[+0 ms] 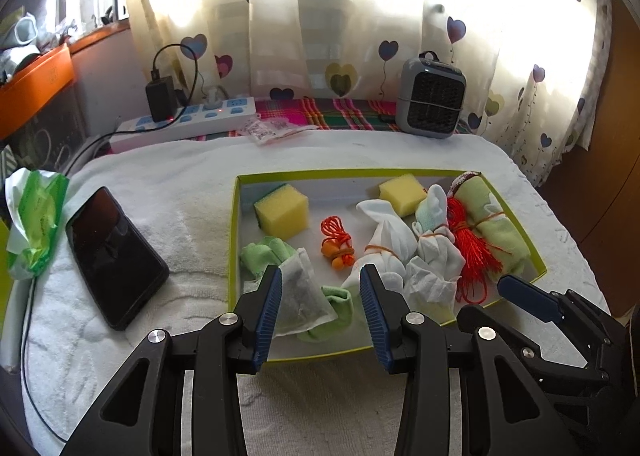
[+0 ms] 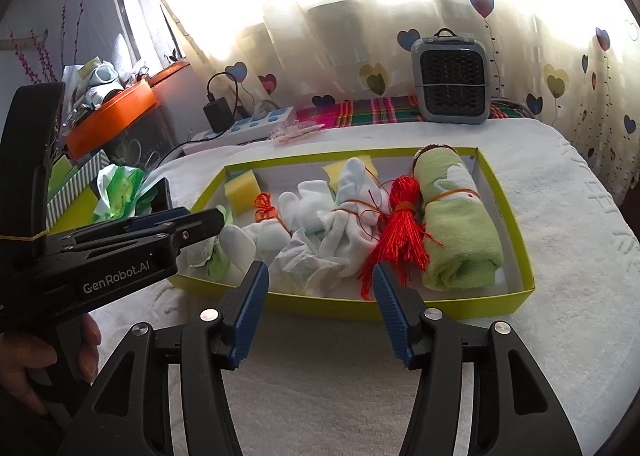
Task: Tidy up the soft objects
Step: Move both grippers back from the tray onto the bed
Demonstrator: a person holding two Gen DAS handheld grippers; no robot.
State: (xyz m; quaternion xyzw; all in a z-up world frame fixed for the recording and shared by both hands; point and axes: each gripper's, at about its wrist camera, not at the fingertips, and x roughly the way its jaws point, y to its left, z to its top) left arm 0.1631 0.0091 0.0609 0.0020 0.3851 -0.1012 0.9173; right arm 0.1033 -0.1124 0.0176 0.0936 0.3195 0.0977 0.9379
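Note:
A shallow yellow-green box [image 1: 236, 236] lies on the white towel. It holds two yellow sponges [image 1: 282, 214], an orange cord with earplugs [image 1: 338, 244], tied white socks [image 1: 384, 236], crumpled tissue [image 1: 428, 284], a red cord bundle [image 1: 472, 256] and a rolled green towel [image 1: 496, 220]. My left gripper [image 1: 320, 296] is open over the box's near left corner. A white mesh sachet [image 1: 304, 296] rests on a green cloth [image 1: 264, 252] beside its left finger, unpinched. My right gripper [image 2: 320, 276] is open in front of the box's near wall [image 2: 400, 308], with nothing between its fingers.
A black phone [image 1: 116, 256] and a green tissue pack [image 1: 36, 224] lie left of the box. At the back are a power strip [image 1: 192, 116] with a charger and a grey heater [image 1: 432, 100]. An orange tray [image 1: 36, 84] sits far left. A hand [image 2: 24, 368] holds the left gripper.

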